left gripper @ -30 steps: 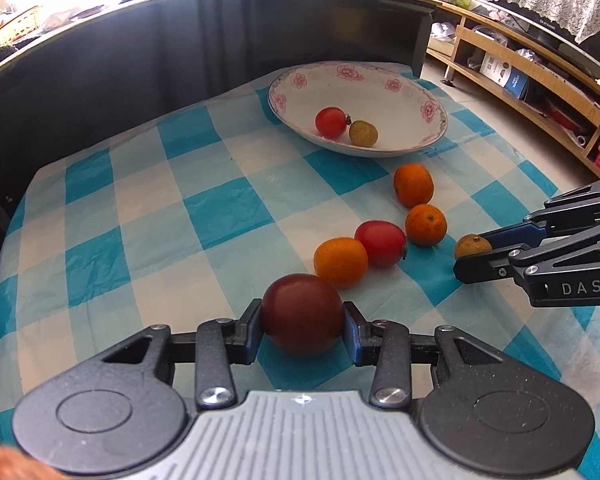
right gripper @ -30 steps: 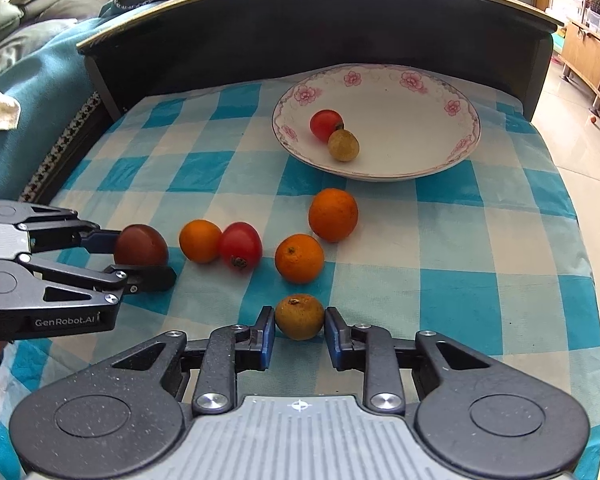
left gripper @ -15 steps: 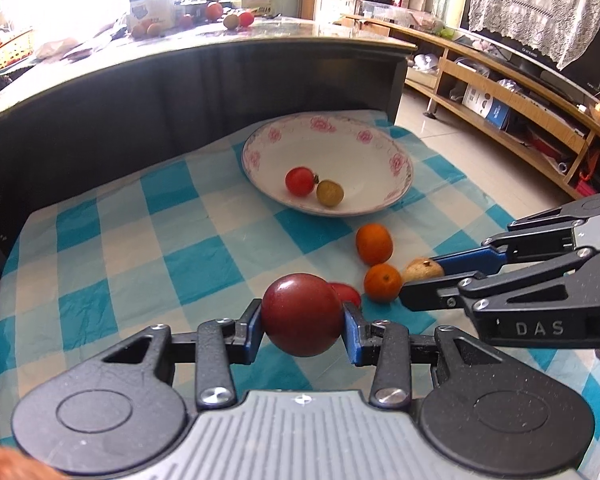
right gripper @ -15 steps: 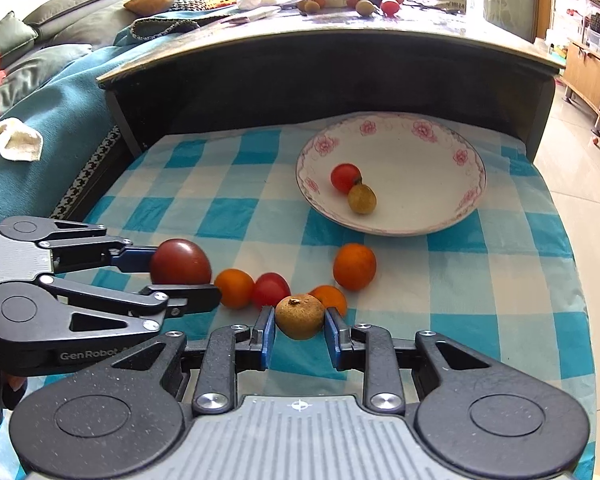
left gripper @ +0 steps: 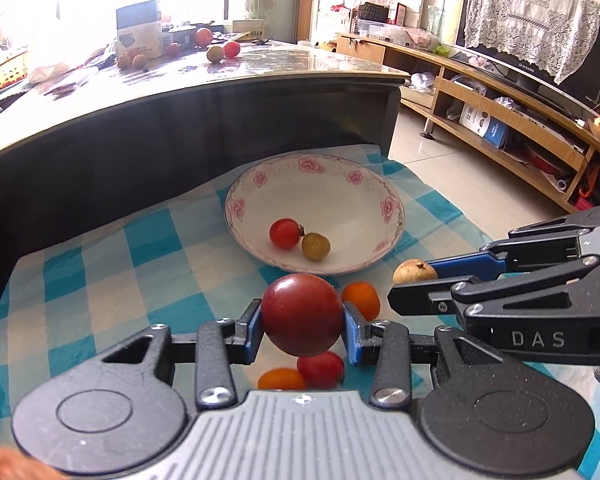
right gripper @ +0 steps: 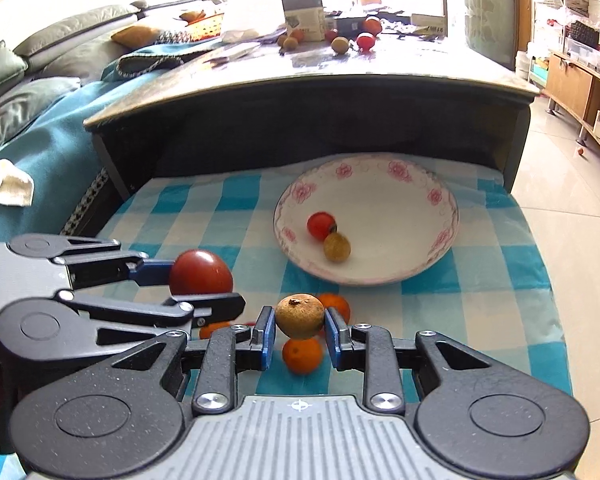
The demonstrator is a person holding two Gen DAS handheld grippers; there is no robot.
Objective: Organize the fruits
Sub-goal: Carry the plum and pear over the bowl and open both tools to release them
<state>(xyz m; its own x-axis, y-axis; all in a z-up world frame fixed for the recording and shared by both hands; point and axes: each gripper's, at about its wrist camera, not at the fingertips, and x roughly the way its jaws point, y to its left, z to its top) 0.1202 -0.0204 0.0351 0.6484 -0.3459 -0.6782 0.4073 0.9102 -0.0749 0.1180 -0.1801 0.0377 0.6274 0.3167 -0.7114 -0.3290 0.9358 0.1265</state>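
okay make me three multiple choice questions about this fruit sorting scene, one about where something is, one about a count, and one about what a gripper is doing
1. Where is the floral bowl?
A. On the checked cloth, beyond both grippers
B. On the floor
C. On the glass counter

2. How many fruits lie in the bowl?
A. None
B. Two
C. Five

3. What is the left gripper doing?
A. Hanging open with nothing in it
B. Pressing on the bowl's rim
C. Shut on a dark red tomato, lifted off the cloth

Answers:
1. A, the bowl sits on the blue checked cloth ahead of the fingers in both views.
2. B, a small red tomato and a yellowish fruit touch inside it.
3. C, the dark red tomato sits between its fingers, with other fruit visible on the cloth beneath it.
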